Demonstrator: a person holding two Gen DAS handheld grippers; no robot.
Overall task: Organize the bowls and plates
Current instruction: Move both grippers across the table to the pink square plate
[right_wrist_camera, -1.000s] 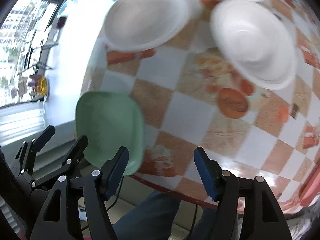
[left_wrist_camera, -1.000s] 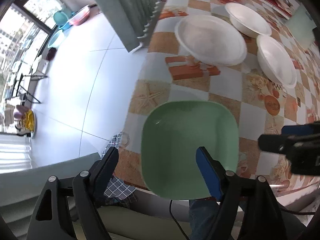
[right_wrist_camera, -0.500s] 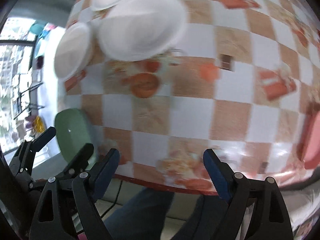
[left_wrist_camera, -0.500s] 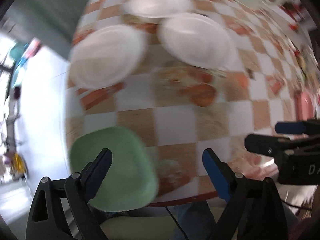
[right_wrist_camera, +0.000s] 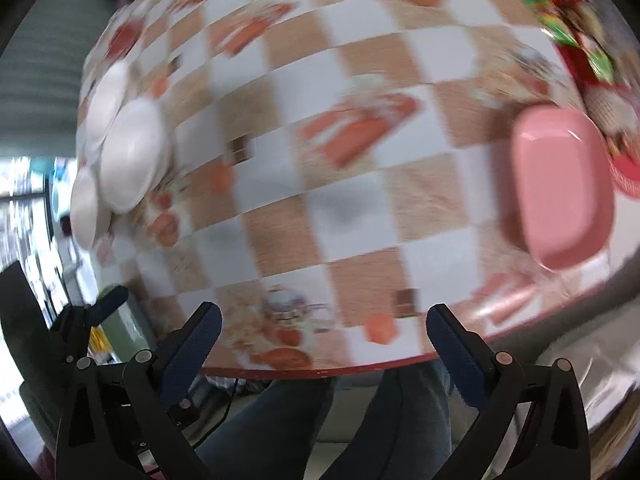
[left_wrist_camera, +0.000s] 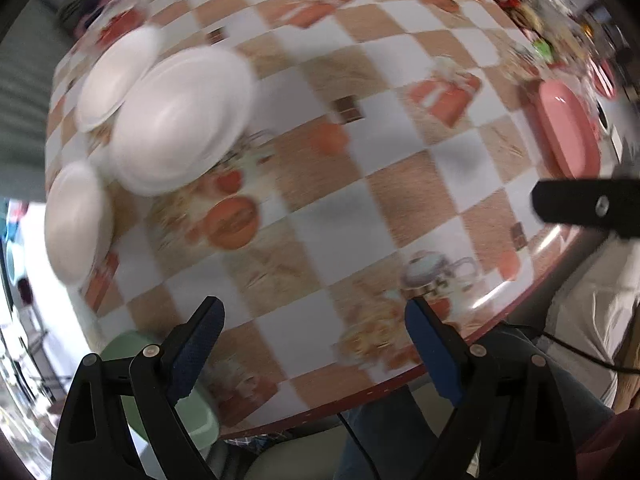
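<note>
Three white bowls [left_wrist_camera: 176,120] [left_wrist_camera: 116,80] [left_wrist_camera: 76,220] cluster at the left of the checkered table [left_wrist_camera: 320,220]. A green plate [left_wrist_camera: 196,420] lies at the table's near left corner, mostly hidden behind my left finger. At the right edge rests a pink plate [right_wrist_camera: 560,188] [left_wrist_camera: 564,128]. My left gripper [left_wrist_camera: 314,316] hangs open over the near table edge, pointing down, with nothing between its fingers. My right gripper [right_wrist_camera: 324,316] [left_wrist_camera: 588,204] is further right; its jaws are opening and hold nothing. The white bowls [right_wrist_camera: 132,160] sit far to its left.
Red and green packages [right_wrist_camera: 572,32] crowd the far right of the table beyond the pink plate. A person's legs in jeans [right_wrist_camera: 320,420] are below the near edge. My left gripper [right_wrist_camera: 92,312] shows at the left of the right wrist view.
Both grippers swept to the right along the near table edge. The green plate went from between the left fingers to the lower left. The pink plate came into view. Both jaws widened.
</note>
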